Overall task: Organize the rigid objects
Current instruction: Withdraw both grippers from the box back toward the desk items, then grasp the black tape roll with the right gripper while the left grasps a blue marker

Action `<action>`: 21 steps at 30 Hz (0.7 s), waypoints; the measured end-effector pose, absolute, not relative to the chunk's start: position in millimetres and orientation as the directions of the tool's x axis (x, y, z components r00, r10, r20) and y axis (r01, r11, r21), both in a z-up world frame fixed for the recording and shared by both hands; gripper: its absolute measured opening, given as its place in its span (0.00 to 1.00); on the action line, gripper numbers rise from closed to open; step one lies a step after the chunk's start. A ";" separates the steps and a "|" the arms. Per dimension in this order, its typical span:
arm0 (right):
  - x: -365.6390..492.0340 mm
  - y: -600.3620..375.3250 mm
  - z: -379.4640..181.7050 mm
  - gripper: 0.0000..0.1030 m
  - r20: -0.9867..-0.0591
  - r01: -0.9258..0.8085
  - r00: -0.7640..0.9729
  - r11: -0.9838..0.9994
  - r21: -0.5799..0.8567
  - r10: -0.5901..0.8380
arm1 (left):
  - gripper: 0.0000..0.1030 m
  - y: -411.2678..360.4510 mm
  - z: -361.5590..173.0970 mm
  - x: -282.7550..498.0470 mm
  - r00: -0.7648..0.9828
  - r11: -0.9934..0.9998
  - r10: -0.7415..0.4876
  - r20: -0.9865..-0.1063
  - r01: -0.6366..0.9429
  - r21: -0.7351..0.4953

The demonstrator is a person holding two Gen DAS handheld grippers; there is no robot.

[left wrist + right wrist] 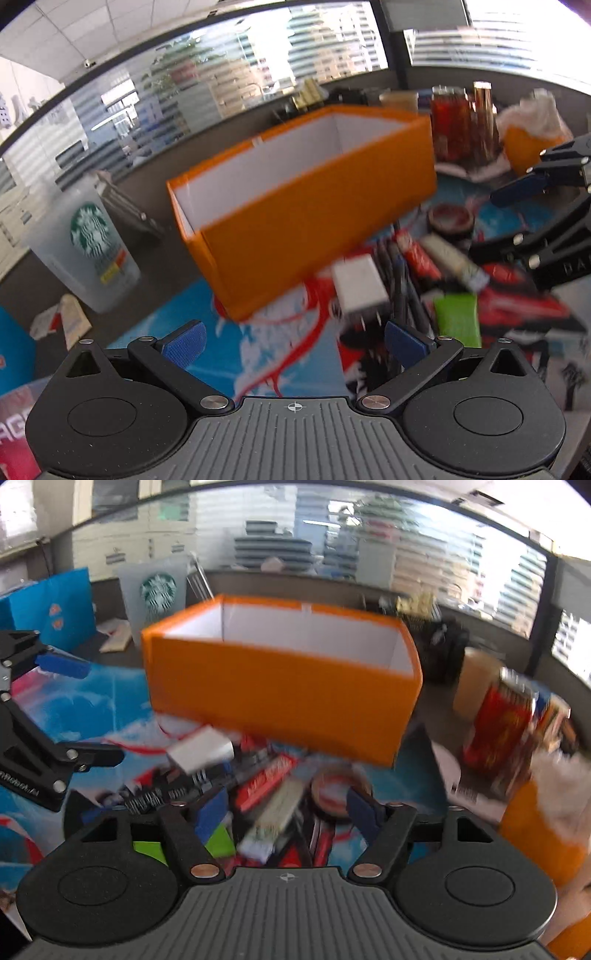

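- The clutter of small rigid items lies on the printed mat (pixel 258 354) just in front of the orange box (pixel 306 206), which stands open-topped, and no contents show from these angles.
- The white charger block (pixel 360 286) sits nearest the box's front face. It looks hard, smooth and fairly light; its flat sides are the sensible faces to pinch, though they may be slippery.
- Beside it lie dark pens (pixel 400 280), thin and stiff. I judge they would roll, so a grip across the barrel near the middle suits them.
- A red packet (pixel 266 782) and a pale bar (pixel 275 819) lie side by side; both seem light and firm enough to take across the narrow width.
- A round tape roll (pixel 332 790) rests flat, best taken across its rim.
- A green block (pixel 458 317) lies at the near edge of the pile.
- The left gripper (pixel 295 341) hangs above the mat with its jaws spread wide and nothing between them.
- The right gripper (pixel 288 808) is over the pile with its jaws apart; the pale bar shows in the gap, but no pad presses on it.
- Further out stand a frosted cup (pixel 85 243), red jars (pixel 454 122) and a blue bag (pixel 51 602).
- Both views are motion-blurred, so finer detail cannot be read.
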State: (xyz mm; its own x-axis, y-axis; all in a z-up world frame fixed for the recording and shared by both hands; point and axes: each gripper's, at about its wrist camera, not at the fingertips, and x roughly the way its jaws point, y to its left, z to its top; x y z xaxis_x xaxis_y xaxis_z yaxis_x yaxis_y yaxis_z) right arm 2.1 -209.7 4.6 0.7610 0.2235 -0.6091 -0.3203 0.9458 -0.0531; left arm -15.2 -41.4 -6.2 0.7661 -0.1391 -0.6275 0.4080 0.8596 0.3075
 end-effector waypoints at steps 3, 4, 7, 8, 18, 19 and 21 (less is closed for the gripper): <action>4.3 -214.7 -7.3 0.60 -0.596 -0.280 0.777 0.959 -0.042 0.201 | 1.00 -38.9 -13.4 -10.6 0.752 0.875 -0.141 -0.644 0.399 0.274; 7.6 -218.1 -8.9 0.60 -0.592 -0.265 0.782 0.964 -0.031 0.196 | 1.00 -38.2 -13.5 -7.2 0.747 0.884 -0.148 -0.648 0.394 0.252; 21.0 -229.6 -15.3 0.59 -0.589 -0.214 0.790 0.977 -0.003 0.172 | 1.00 -37.5 -15.6 5.3 0.740 0.910 -0.154 -0.655 0.364 0.197; 26.7 -232.8 -17.8 0.59 -0.588 -0.197 0.793 0.980 0.002 0.160 | 1.00 -37.9 -16.6 10.4 0.741 0.920 -0.144 -0.656 0.345 0.187; 53.9 -244.9 -34.2 0.59 -0.608 -0.177 0.777 0.984 0.036 0.162 | 1.00 -31.1 -22.2 13.4 0.681 0.928 -0.224 -0.697 0.367 0.060; 54.1 -245.4 -34.8 0.59 -0.608 -0.179 0.776 0.983 0.040 0.166 | 1.00 -30.4 -22.6 8.4 0.680 0.924 -0.229 -0.696 0.376 0.063; 56.2 -247.6 -35.6 0.59 -0.608 -0.181 0.774 0.982 0.054 0.176 | 1.00 -29.2 -25.8 0.4 0.669 0.914 -0.235 -0.705 0.400 0.075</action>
State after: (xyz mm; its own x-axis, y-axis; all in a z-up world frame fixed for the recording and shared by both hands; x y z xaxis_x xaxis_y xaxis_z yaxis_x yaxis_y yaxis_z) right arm 56.2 -247.6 -35.6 0.7739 0.1763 -0.6083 -0.1811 0.9820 0.0543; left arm 0.4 -29.2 -25.8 0.6689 -0.2345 -0.7054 0.3998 0.9135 0.0754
